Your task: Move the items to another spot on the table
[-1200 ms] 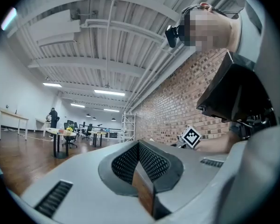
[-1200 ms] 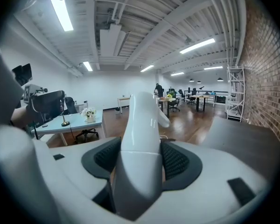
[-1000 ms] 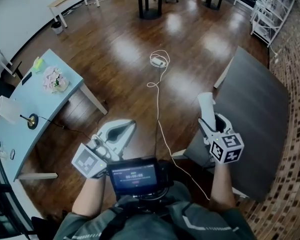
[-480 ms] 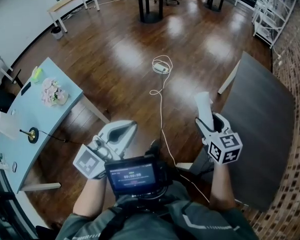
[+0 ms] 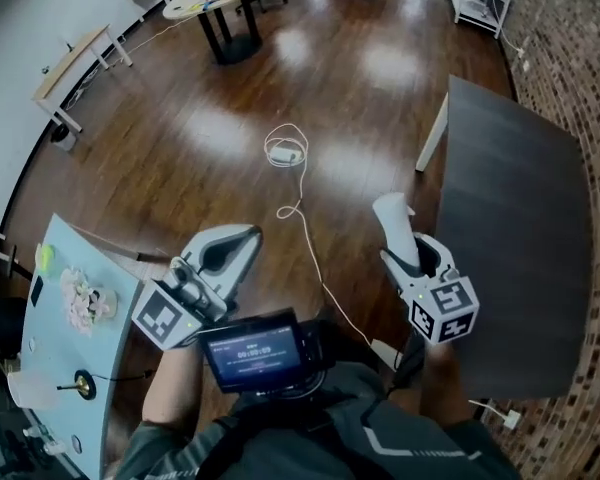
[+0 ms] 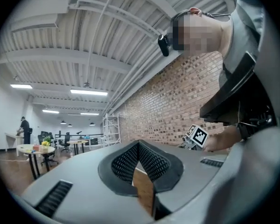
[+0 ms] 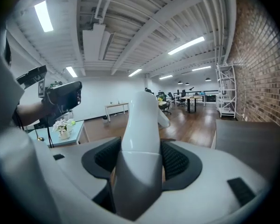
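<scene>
My right gripper (image 5: 408, 256) is shut on a white elongated item (image 5: 393, 218) that sticks out forward beyond the fingers. In the right gripper view the white item (image 7: 141, 134) fills the gap between the dark pads (image 7: 177, 161), grey at its lower end. My left gripper (image 5: 238, 240) hangs over the wooden floor with its jaws together and nothing between them. In the left gripper view its ribbed pads (image 6: 154, 160) meet at the tips, with floor showing through the slit. Both grippers are held in front of the person's waist.
A dark table (image 5: 510, 248) stands to the right, close to the right gripper. A light blue table (image 5: 65, 353) at lower left carries flowers (image 5: 80, 298) and a small brass stand (image 5: 82, 386). A white cable (image 5: 285, 153) trails over the floor. A screen device (image 5: 252, 350) hangs at the chest.
The head view has swung: the blue table slid to the lower left and the dark table sits closer on the right. Both grippers keep their pose, the right still holding the white item.
</scene>
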The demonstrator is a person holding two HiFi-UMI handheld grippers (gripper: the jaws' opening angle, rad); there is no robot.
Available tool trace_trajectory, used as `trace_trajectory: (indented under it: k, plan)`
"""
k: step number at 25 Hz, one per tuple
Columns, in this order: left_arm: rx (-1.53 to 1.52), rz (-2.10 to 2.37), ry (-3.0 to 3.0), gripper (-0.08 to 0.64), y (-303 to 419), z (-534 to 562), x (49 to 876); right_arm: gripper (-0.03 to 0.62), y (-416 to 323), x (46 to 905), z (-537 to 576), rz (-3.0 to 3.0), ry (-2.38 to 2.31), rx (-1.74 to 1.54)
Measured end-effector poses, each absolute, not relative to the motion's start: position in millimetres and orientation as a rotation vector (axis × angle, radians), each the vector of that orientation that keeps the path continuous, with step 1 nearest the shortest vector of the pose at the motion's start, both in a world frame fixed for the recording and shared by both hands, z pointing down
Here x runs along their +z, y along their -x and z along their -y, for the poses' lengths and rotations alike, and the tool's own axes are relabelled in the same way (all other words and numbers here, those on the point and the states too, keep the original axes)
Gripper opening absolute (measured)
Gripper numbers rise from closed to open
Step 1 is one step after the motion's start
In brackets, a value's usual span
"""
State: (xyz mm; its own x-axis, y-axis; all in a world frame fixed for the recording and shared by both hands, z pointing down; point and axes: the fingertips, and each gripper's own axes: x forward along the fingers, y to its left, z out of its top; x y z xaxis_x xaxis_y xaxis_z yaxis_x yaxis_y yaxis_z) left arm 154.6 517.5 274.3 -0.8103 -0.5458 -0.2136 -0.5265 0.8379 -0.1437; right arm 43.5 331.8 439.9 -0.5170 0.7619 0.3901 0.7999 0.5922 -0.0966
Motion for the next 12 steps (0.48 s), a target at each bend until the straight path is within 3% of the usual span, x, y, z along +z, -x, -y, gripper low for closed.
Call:
trace_trajectory:
  k: [12]
  plan:
    - [-0.357, -2.379, 1.345, -0.006, -41, -469, 224, 0.273, -2, 437, -306, 2.552, 0.944, -0.047]
